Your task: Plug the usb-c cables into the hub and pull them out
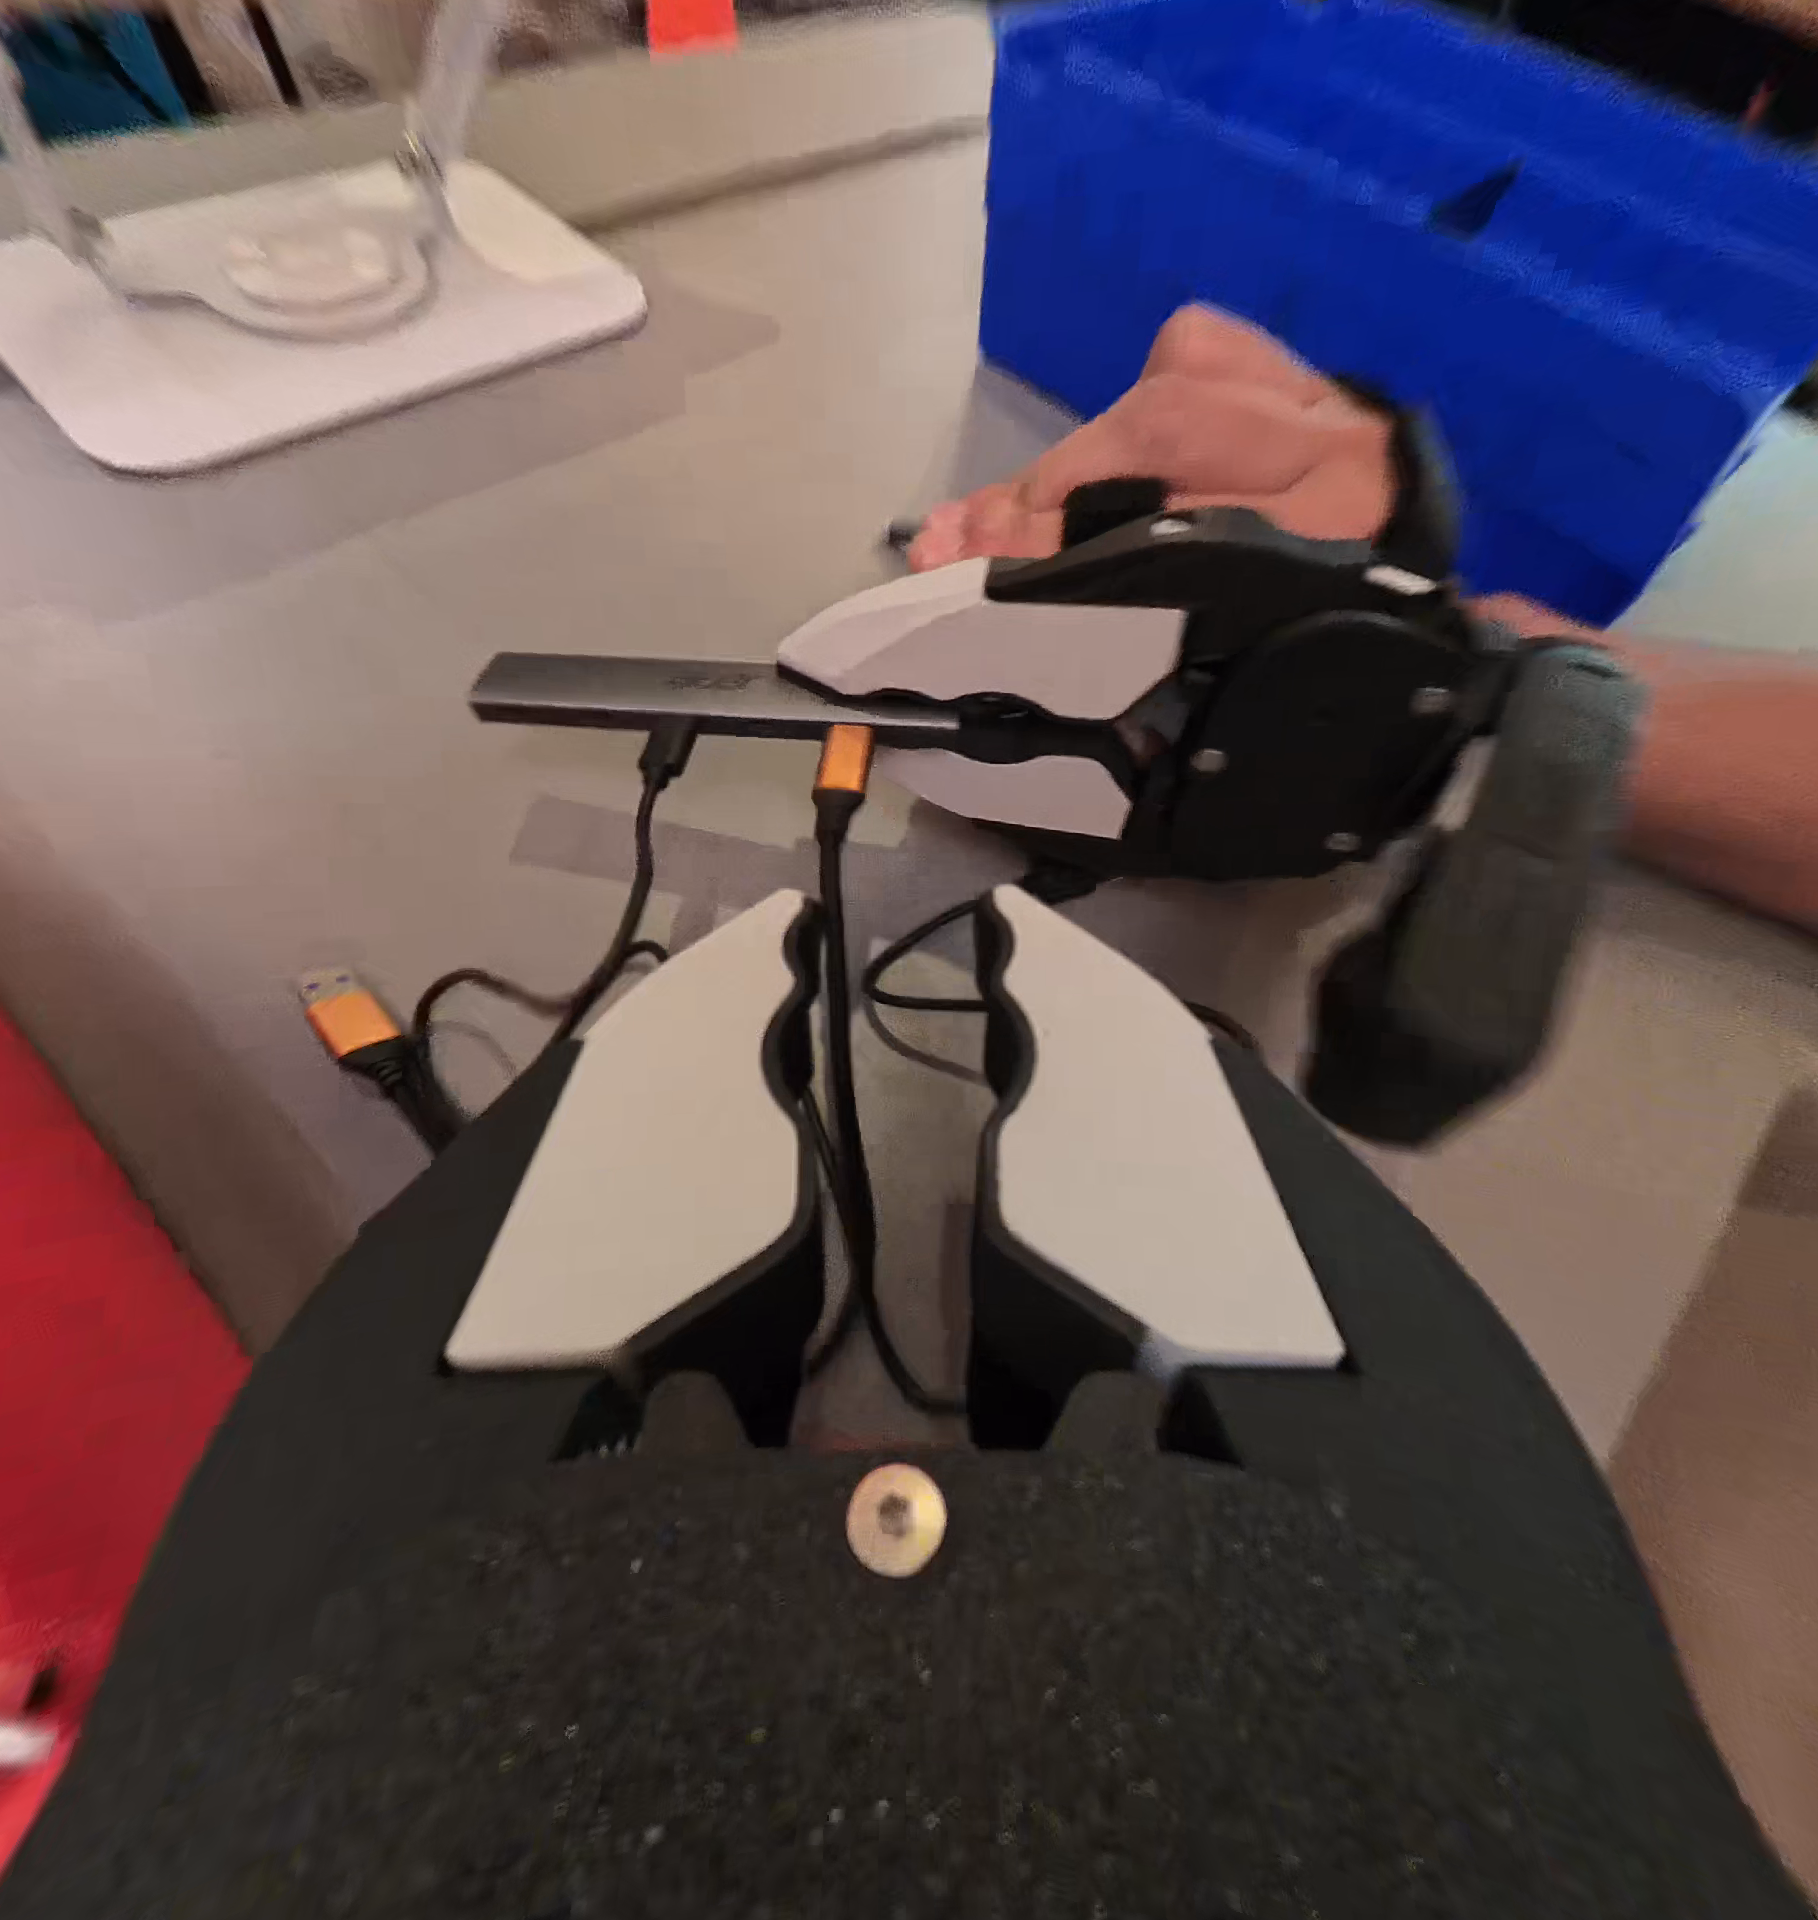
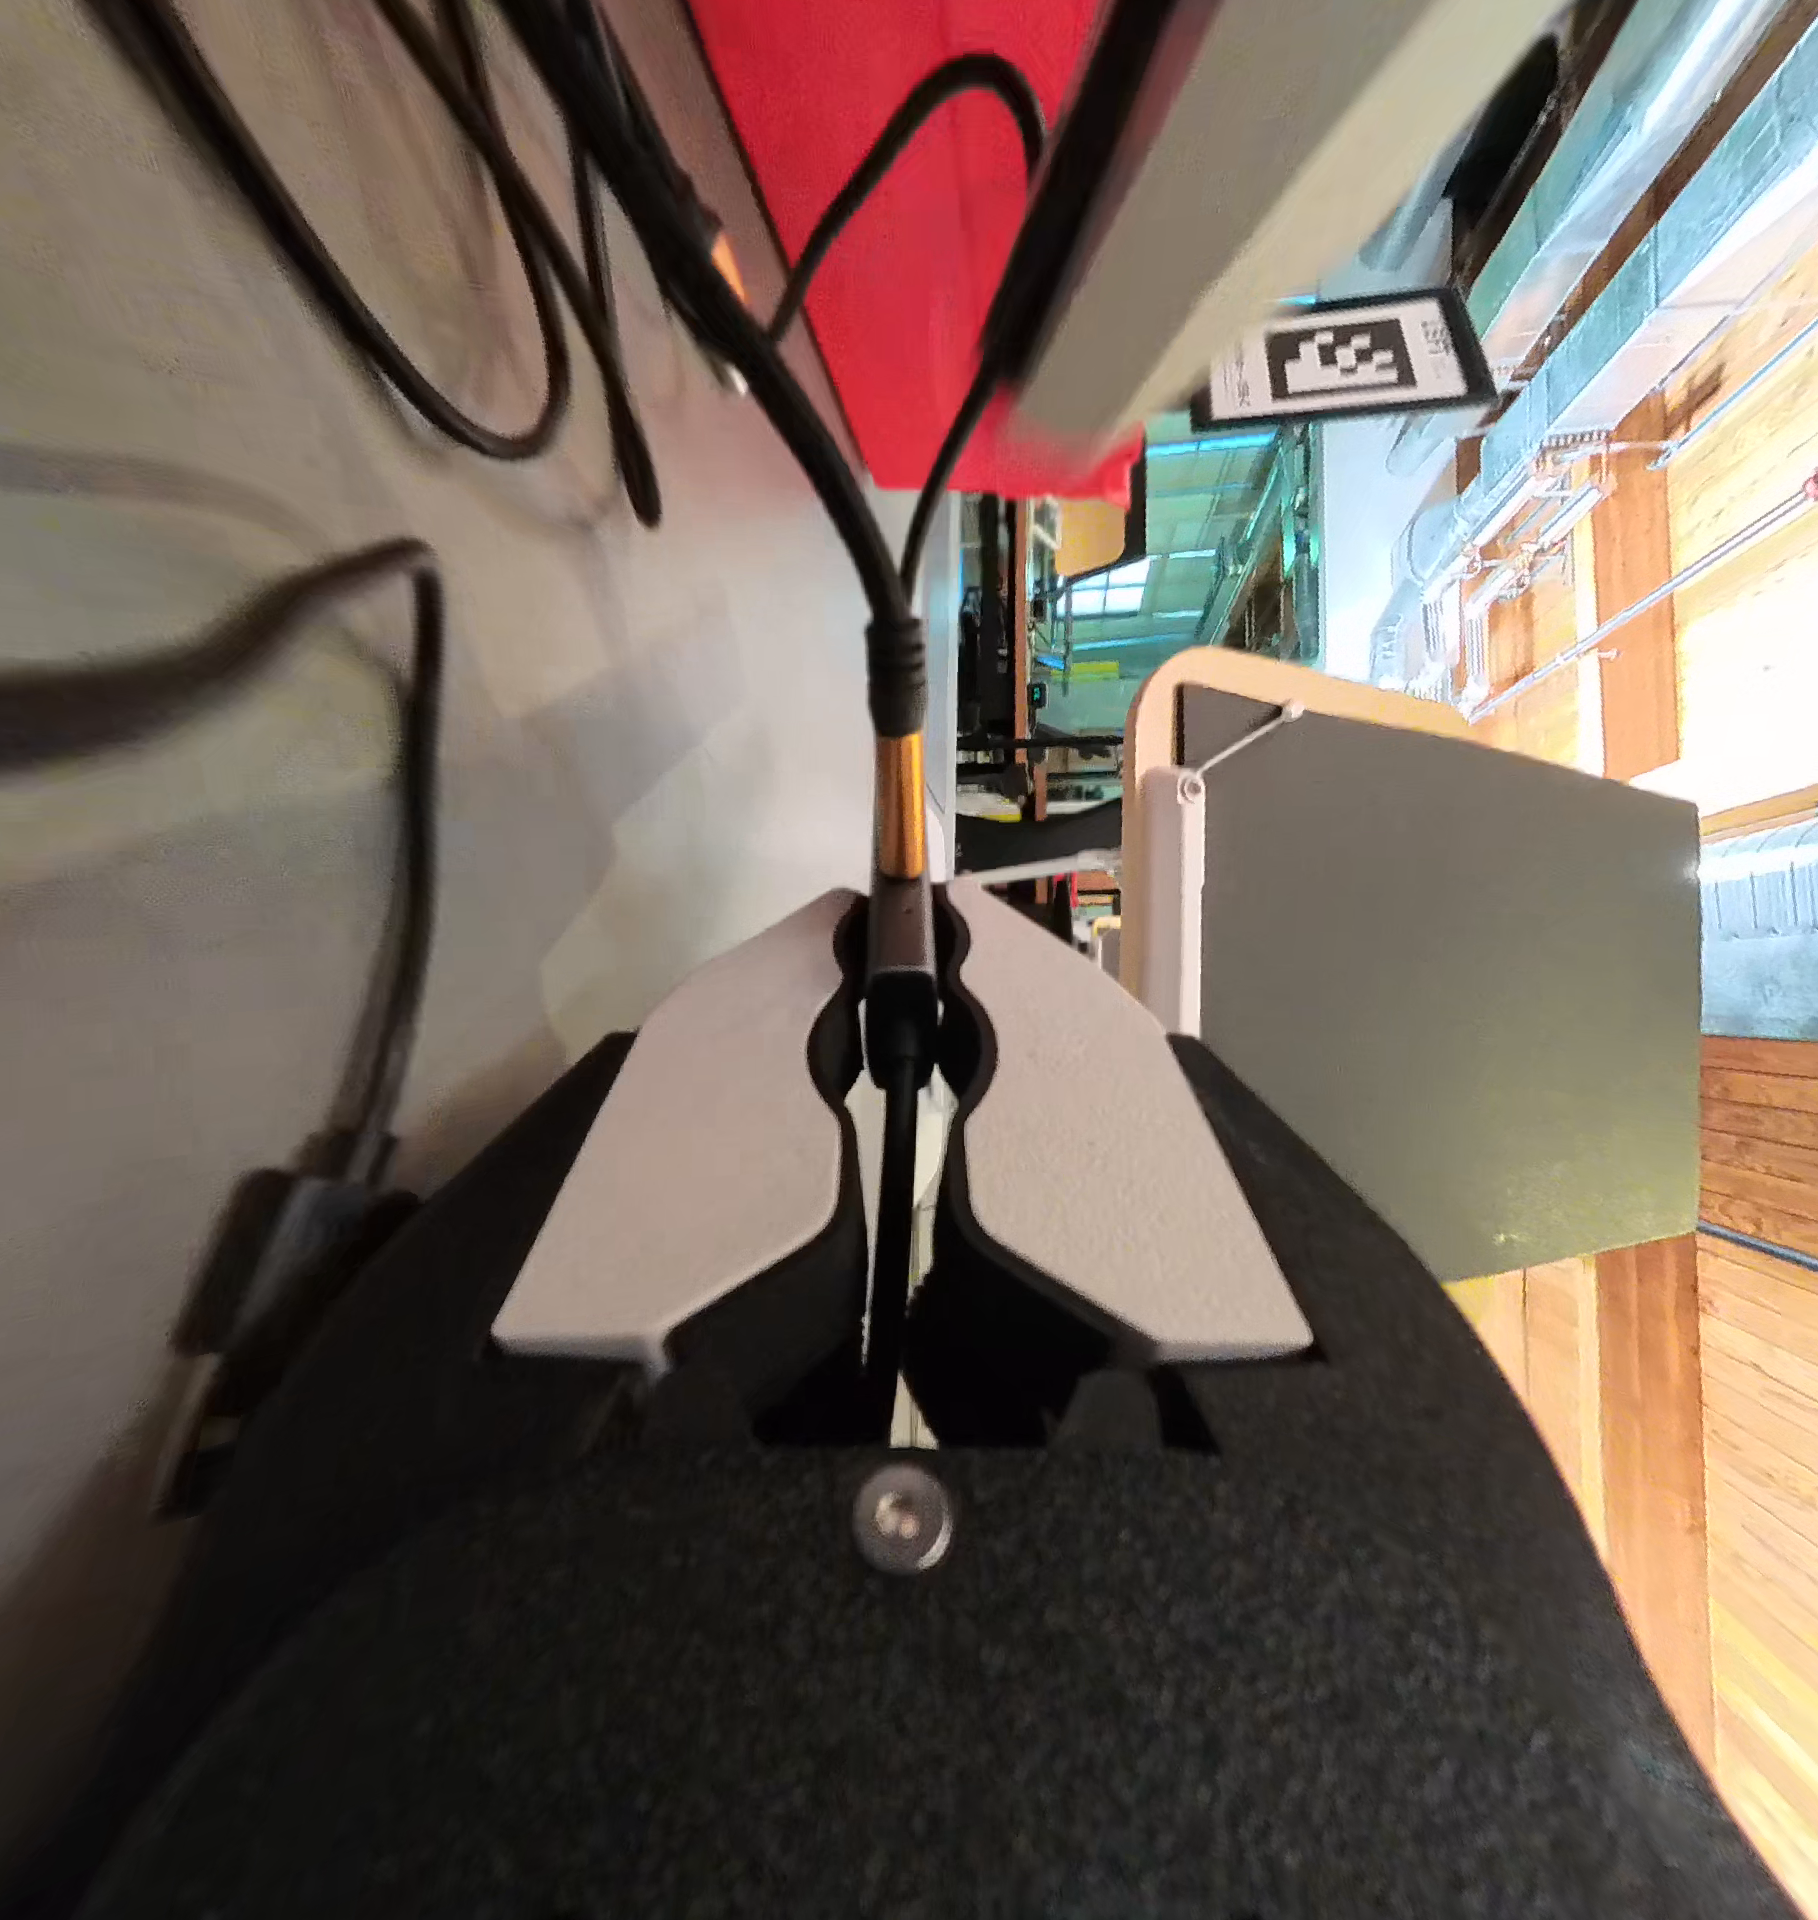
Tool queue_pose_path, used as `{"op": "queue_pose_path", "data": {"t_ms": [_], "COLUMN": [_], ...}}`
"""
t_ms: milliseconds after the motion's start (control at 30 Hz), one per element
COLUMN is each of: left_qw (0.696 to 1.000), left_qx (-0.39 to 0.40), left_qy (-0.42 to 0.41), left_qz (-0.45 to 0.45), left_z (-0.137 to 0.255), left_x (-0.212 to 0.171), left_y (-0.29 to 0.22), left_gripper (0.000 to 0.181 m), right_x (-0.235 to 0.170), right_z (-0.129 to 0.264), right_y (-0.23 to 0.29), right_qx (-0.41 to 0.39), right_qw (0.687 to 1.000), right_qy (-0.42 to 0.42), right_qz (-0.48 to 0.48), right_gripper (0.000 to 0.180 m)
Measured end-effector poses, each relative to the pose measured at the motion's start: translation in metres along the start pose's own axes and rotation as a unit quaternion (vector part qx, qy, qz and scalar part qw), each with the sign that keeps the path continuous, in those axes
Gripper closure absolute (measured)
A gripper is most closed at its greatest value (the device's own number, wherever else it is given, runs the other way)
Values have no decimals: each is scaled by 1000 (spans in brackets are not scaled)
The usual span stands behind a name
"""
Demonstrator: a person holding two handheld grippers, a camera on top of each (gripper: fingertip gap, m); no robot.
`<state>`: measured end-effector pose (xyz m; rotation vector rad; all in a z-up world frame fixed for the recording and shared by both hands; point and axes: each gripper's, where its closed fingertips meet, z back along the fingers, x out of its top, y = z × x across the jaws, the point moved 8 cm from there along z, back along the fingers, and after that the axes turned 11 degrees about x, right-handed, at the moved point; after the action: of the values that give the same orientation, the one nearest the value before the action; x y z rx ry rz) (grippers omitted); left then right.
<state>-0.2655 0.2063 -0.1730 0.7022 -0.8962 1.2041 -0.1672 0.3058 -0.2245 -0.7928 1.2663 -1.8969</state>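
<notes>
A flat grey hub (image 1: 624, 688) is held level above the grey table (image 1: 261, 727). My right gripper (image 1: 869, 717) is shut on the hub's right end. A black plug (image 1: 666, 750) and an orange plug (image 1: 843, 758) sit in the hub's near edge, and their cables hang down. My left gripper (image 1: 900, 914) is open just below them, and the orange plug's black cable (image 1: 840, 1039) runs loosely between its fingers. In the right wrist view my right gripper (image 2: 900, 896) clamps the hub (image 2: 900, 930) edge-on, with the orange plug (image 2: 900, 810) sticking out ahead.
A loose orange plug (image 1: 349, 1023) lies on the table at the left with slack black cable. A blue bin (image 1: 1404, 260) stands at the back right and a white stand base (image 1: 292, 332) at the back left. A red surface (image 1: 53, 1247) borders the left. The left gripper's tips are roughly 8 cm from the right gripper's. From my right tips it is roughly 30 cm to the white stand base (image 1: 292, 332); from my left, 35 cm.
</notes>
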Motion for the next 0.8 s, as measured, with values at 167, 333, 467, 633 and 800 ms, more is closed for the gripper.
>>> {"op": "queue_pose_path", "data": {"t_ms": [167, 333, 467, 633, 800], "left_qw": [994, 997, 996, 998, 998], "left_qx": [8, 19, -16, -21, -34], "left_qy": [-93, -18, -12, 15, 20], "left_qz": [52, 70, 85, 62, 39], "left_z": [75, 88, 87, 85, 82], "left_x": [-17, -67, -66, -71, -71], "left_y": [-7, -5, -5, -13, -23], "left_gripper": [148, 155, 157, 157, 157], "right_x": [-24, -54, -87, -145, -184], "right_z": [14, 61, 119, 208, 290], "right_y": [-60, -177, -291, -423, -504], "right_qx": [-13, -38, -83, -164, -236], "right_qw": [986, 960, 946, 904, 870], "right_qy": [19, 13, 26, 62, 109], "right_qz": [-163, -277, -312, -390, -419], "right_gripper": [170, 170, 170, 170, 170]}}
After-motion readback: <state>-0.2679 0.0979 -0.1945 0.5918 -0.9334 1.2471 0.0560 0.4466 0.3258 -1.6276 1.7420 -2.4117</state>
